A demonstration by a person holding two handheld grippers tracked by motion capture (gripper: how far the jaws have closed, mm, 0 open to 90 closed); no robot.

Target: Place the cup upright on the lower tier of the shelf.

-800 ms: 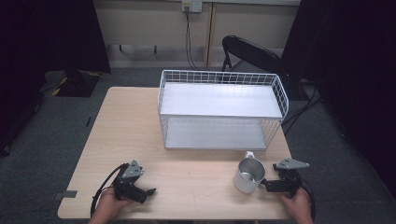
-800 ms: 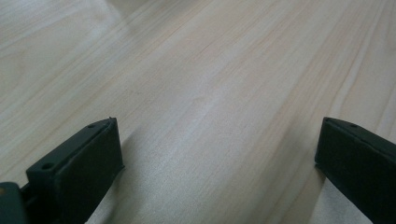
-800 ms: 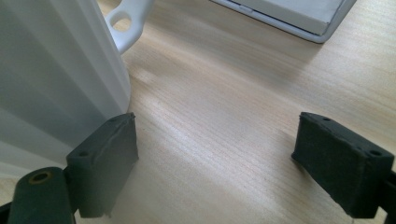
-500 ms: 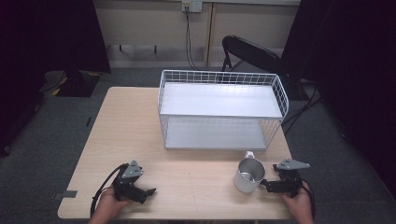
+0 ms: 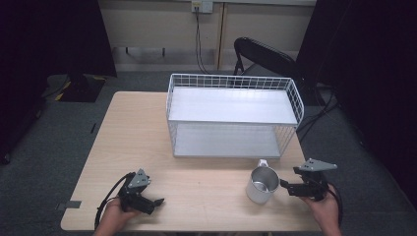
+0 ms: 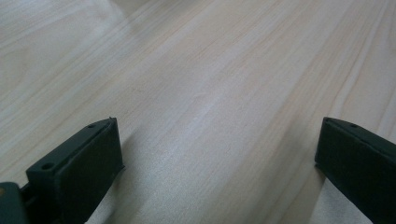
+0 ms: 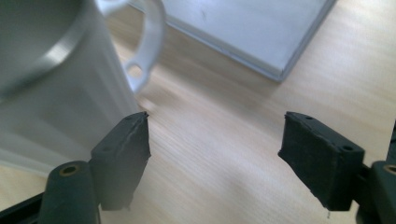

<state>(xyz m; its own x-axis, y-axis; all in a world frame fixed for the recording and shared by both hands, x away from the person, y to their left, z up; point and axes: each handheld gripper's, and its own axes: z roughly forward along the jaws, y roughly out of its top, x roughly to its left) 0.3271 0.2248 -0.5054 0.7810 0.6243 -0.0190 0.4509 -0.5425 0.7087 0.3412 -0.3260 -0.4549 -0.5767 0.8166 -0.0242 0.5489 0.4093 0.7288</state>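
Observation:
A shiny metal mug (image 5: pixel 262 184) stands upright on the wooden table (image 5: pixel 206 172), its handle turned toward the rack. In the right gripper view the mug (image 7: pixel 56 88) rises at the left, just beyond one jaw. My right gripper (image 5: pixel 287 187) is open right beside the mug with nothing between its jaws (image 7: pixel 215 154). My left gripper (image 5: pixel 156 202) rests near the table's front left edge, open over bare wood (image 6: pixel 215 149).
A white wire rack (image 5: pixel 232 115) with two flat shelves stands at the middle back of the table; its lower shelf corner (image 7: pixel 261 32) lies just past the mug. A black chair (image 5: pixel 265 56) stands behind the table.

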